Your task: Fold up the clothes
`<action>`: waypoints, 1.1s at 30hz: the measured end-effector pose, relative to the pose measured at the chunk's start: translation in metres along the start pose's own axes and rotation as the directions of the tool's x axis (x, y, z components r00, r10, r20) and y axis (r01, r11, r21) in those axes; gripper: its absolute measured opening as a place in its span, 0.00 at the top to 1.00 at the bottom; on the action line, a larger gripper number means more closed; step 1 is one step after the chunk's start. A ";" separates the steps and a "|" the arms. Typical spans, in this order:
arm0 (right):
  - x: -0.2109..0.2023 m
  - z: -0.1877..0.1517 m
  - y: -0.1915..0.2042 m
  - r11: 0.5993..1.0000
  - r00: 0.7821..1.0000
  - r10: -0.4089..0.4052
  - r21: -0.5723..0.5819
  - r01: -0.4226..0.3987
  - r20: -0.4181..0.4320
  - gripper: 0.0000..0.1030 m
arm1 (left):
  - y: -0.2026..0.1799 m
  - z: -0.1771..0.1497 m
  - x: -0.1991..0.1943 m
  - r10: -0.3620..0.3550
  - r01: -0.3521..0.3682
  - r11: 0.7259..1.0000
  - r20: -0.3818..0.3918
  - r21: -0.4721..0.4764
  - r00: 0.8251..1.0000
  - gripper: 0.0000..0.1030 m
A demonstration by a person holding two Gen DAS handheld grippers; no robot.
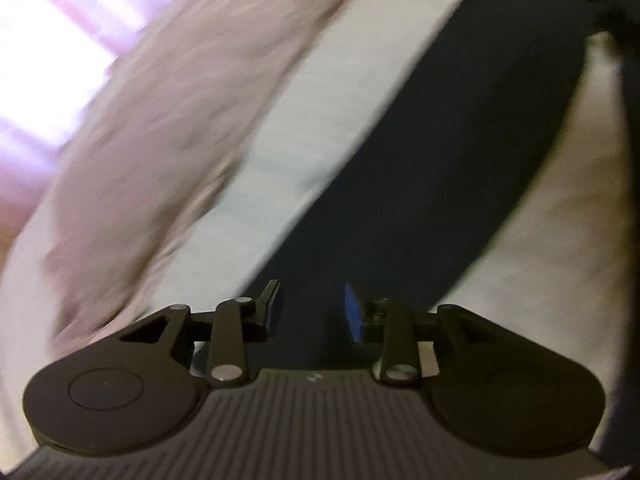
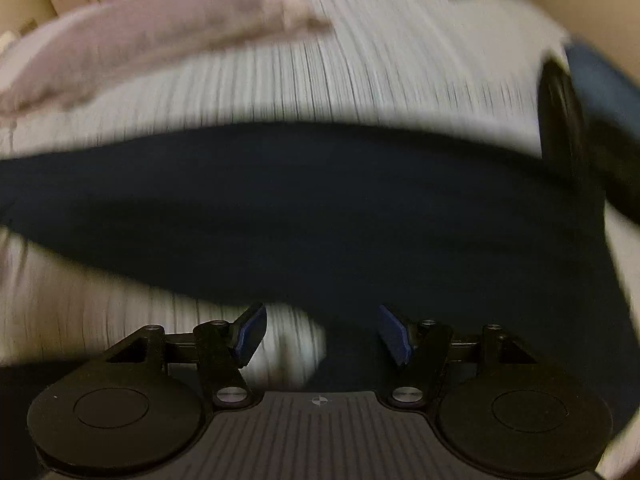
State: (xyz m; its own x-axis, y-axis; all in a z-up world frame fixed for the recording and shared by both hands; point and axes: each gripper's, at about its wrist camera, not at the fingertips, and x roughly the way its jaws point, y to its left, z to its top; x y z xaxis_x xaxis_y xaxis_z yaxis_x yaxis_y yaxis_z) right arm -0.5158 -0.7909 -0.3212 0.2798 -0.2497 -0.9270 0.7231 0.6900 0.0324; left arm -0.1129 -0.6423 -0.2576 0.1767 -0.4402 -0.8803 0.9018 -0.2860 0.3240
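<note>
A long dark navy garment (image 1: 440, 168) lies flat in a diagonal band across a pale striped sheet (image 1: 304, 128). My left gripper (image 1: 313, 309) hovers over its near end, jaws partly apart, with nothing pinched between the blue pads. In the right wrist view the same navy garment (image 2: 304, 208) stretches from side to side. My right gripper (image 2: 322, 332) stands open above its lower edge, nothing between its fingers. Both views are blurred.
A crumpled pink garment (image 1: 172, 128) lies on the sheet beyond the navy one, also the pink garment (image 2: 152, 40) at the upper left. A dark round part and a blue shape (image 2: 600, 92) sit at the right edge. Bright window light (image 1: 44, 52) shows at far left.
</note>
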 end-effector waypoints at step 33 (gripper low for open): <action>-0.047 -0.124 -0.173 0.826 0.972 -0.228 0.518 0.221 -0.052 0.37 | -0.309 0.197 0.020 -0.556 0.520 0.759 -0.025 0.392 0.831 0.88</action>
State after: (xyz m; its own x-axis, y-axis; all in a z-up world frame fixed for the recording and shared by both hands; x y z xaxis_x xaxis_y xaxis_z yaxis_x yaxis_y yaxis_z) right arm -0.7326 -0.8145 -0.3296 0.0747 -0.3650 -0.9280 0.9865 0.1629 0.0154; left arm -0.4662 -0.7304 -0.3069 -0.3447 -0.1851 -0.9203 0.6220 -0.7793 -0.0763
